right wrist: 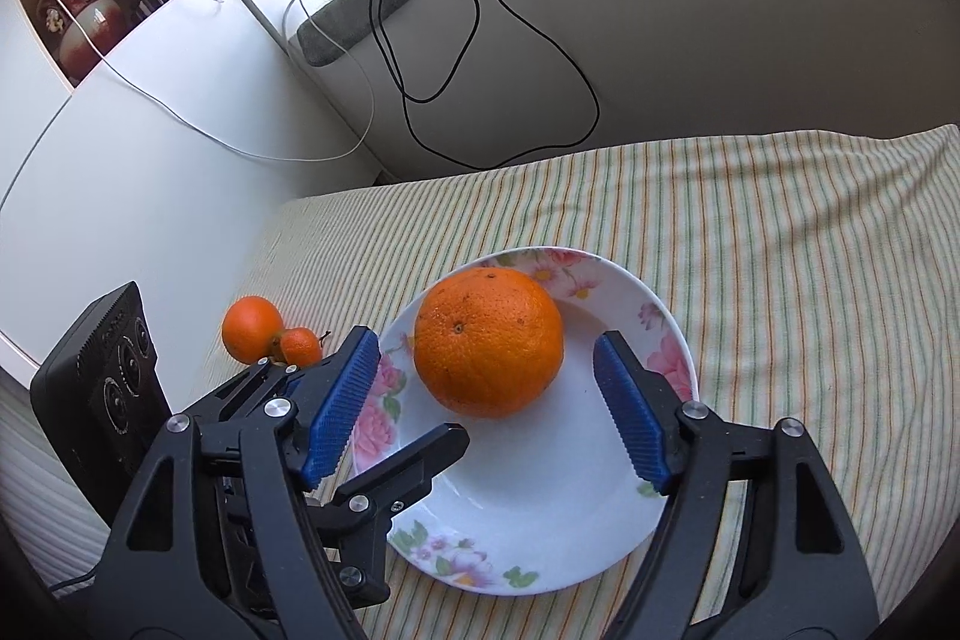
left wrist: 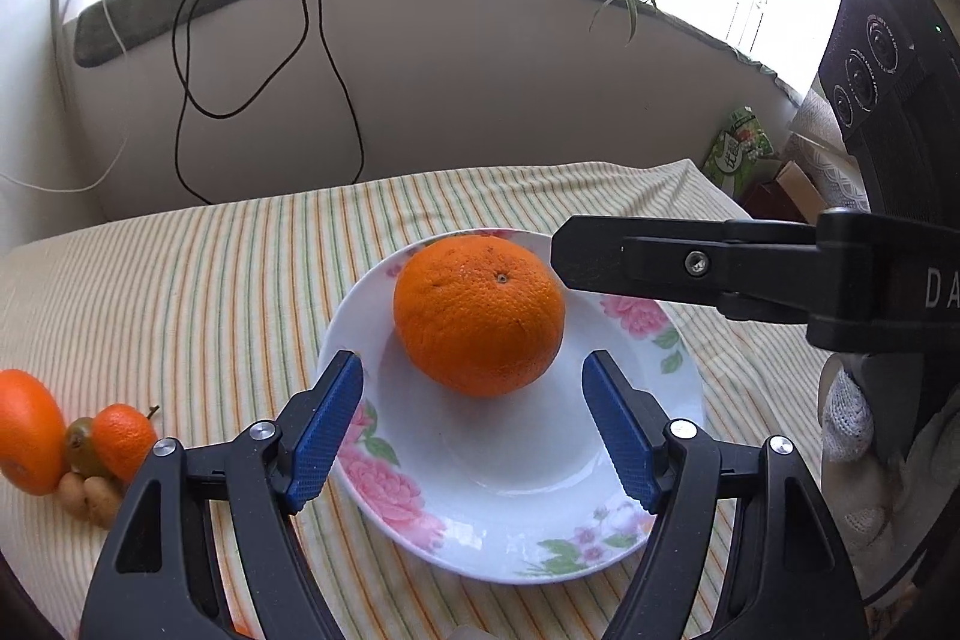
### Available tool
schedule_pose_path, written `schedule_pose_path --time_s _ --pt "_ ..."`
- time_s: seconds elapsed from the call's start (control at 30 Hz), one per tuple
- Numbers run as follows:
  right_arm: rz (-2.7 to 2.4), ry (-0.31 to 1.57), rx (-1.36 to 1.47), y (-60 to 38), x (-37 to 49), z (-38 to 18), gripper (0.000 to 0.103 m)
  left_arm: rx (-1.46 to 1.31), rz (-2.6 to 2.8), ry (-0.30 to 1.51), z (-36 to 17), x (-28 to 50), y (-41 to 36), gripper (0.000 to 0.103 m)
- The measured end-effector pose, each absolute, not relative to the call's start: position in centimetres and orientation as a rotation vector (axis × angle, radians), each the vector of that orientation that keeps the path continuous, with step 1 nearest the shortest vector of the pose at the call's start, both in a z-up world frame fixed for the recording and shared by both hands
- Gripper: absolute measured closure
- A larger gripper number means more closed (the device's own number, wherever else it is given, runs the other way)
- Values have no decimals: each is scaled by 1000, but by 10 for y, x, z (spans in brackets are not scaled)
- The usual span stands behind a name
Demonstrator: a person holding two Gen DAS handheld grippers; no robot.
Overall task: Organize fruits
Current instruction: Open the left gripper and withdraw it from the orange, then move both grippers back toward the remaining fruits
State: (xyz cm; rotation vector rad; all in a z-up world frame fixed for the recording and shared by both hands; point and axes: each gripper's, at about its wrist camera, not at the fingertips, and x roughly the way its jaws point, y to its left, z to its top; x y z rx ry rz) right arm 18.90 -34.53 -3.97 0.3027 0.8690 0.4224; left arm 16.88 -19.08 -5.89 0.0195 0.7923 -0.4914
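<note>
On the far half of a floral plate (left wrist: pixel 678 388) sits a large orange (left wrist: pixel 479 314), clear of both tools. Left gripper (left wrist: pixel 474 430) and right gripper (right wrist: pixel 489 403) hover at the plate's near side, jaws spread wide, holding nothing. Far left on the striped cloth (left wrist: pixel 210 292), more fruit (left wrist: pixel 72 436) lies huddled together.

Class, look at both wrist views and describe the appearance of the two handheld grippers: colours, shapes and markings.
Both the left gripper and the right gripper have black angular plastic arms with silver pivot screws and blue ribbed pads. The right gripper's body shows white letters "DA"; a white knitted glove sits behind it.
</note>
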Motion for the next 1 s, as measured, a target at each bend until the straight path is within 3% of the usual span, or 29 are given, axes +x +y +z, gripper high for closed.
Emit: schedule_pose_path --time_s 1.0 --pt "452 685 53 -295 105 -5 26 -66 -381 674 -39 90 -90 27"
